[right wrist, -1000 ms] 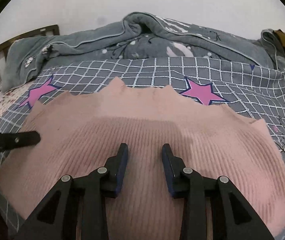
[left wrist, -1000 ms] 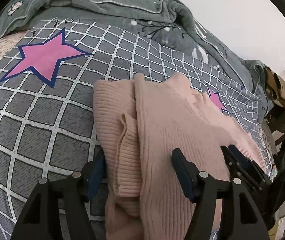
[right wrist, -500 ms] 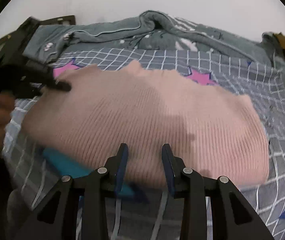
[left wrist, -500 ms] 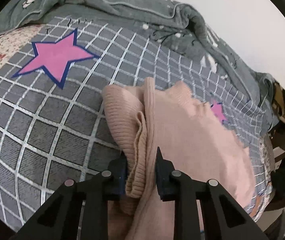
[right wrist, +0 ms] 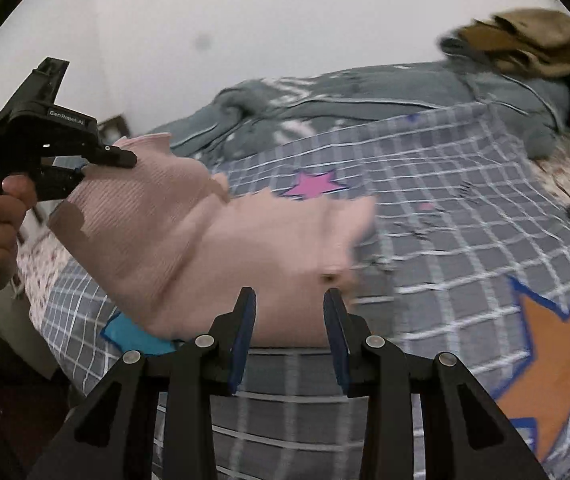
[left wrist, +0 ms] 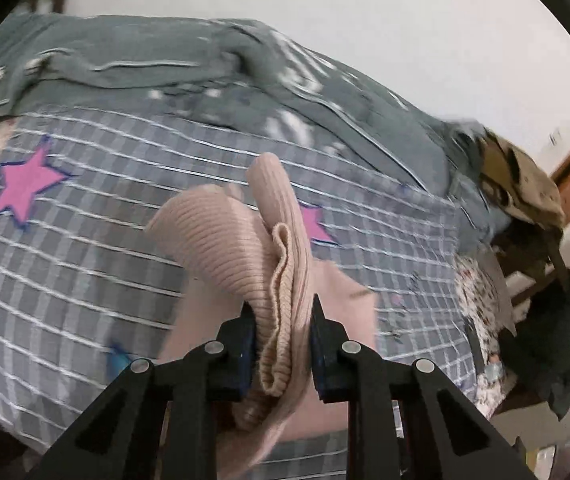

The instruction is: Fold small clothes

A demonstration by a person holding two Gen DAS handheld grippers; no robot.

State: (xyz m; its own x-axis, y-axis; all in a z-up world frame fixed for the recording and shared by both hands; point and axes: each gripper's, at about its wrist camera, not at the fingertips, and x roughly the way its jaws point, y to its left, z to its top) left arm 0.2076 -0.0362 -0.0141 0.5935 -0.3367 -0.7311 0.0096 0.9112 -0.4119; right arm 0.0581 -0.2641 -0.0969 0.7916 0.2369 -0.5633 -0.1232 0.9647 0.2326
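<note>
A pink ribbed knit sweater (right wrist: 245,240) lies on the grey checked bedspread (right wrist: 465,200). My left gripper (left wrist: 281,320) is shut on a bunched edge of the sweater (left wrist: 253,248) and lifts it off the bed; it also shows in the right wrist view (right wrist: 97,164), raised at the left. My right gripper (right wrist: 289,304) is open and empty, with its jaws at the sweater's near edge, which lies on the bed.
A grey quilt (left wrist: 205,72) is heaped along the far side of the bed against the white wall. A brown camouflage cloth (left wrist: 521,184) and dark clutter (left wrist: 565,328) sit past the bed's right end. An orange star (right wrist: 557,352) marks the bedspread near my right gripper.
My left gripper shut on the sweater's left edge and lifted it up and over to the right. My right gripper drew back to the sweater's near edge, still open.
</note>
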